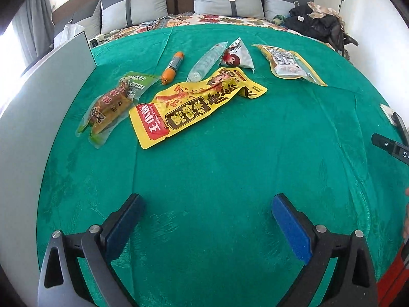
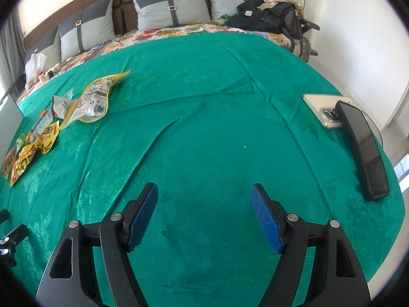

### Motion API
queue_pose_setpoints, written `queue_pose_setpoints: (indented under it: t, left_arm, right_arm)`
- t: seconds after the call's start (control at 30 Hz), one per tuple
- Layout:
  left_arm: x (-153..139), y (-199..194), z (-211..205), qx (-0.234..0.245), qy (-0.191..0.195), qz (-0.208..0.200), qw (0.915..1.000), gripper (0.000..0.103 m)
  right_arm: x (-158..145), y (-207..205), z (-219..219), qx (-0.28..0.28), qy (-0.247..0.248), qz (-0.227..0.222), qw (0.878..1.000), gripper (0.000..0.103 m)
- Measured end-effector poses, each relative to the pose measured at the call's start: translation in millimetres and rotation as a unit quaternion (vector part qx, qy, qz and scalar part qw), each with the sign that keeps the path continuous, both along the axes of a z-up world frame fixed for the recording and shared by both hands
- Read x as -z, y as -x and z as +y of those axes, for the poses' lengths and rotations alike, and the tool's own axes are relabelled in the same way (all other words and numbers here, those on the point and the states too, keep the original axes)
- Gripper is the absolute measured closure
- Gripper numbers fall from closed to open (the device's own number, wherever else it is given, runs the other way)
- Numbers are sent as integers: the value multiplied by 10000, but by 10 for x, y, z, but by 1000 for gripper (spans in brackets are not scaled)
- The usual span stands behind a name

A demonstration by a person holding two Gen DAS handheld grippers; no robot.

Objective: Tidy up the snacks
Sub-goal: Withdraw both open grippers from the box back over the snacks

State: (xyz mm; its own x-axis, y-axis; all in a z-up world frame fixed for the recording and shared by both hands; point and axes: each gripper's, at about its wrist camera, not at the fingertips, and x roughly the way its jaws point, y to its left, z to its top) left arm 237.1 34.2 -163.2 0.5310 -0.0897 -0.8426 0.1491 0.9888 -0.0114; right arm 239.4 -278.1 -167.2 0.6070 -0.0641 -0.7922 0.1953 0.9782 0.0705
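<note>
The snacks lie loose on the green cloth (image 1: pixel 217 158), ahead of the left gripper (image 1: pixel 208 212) and a little to its left, none of them gathered or lined up. By the look of it the sorting is not yet begun, or barely so.

Nearest the left gripper is the large yellow packet (image 1: pixel 194 105), lying flat and crumpled at its far end. Touching its left edge is the green-topped vacuum pack (image 1: pixel 112 105). Beyond these, farther from the tool, lie the orange sausage stick (image 1: pixel 173 67) and the clear tube-shaped pack (image 1: pixel 207 61), side by side and near each other. The small white pyramid pack (image 1: pixel 239 56) touches the tube's far end. Ahead and to the right, apart from the rest, lies the yellow-rimmed clear pouch (image 1: pixel 287 62). To the left of the group stands a grey panel (image 1: pixel 48 94), perhaps the wall of a box. Whether it is the place meant for the snacks cannot be told.

The left gripper hovers over bare cloth with its jaws spread wide, holding and touching nothing. The right gripper (image 2: pixel 204 204) is likewise wide apart and empty. The snacks sit far to its left, and a phone (image 2: pixel 324 110) and a dark flat device (image 2: pixel 363 151) lie to its right.

All six snacks remain to be picked up and arranged.
</note>
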Motion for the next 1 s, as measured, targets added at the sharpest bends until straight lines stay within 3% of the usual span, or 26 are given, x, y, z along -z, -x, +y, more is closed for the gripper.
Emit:
queue_pose_setpoints:
  t: [0.13,0.33,1.0]
  left_arm:
    - [18,-30,29,36,23,-147,9999,0]
    - [16,-36,43,42,34,-238,9997,0]
    - [13,-36,39,63,11,-167,9998,0]
  right_arm:
    - [40,36,55,-80,58,-176,9998,19]
    - [66,29,139,-221,259,-89,9994,14]
    - [56,20,162,-227,289,-76,9993,14]
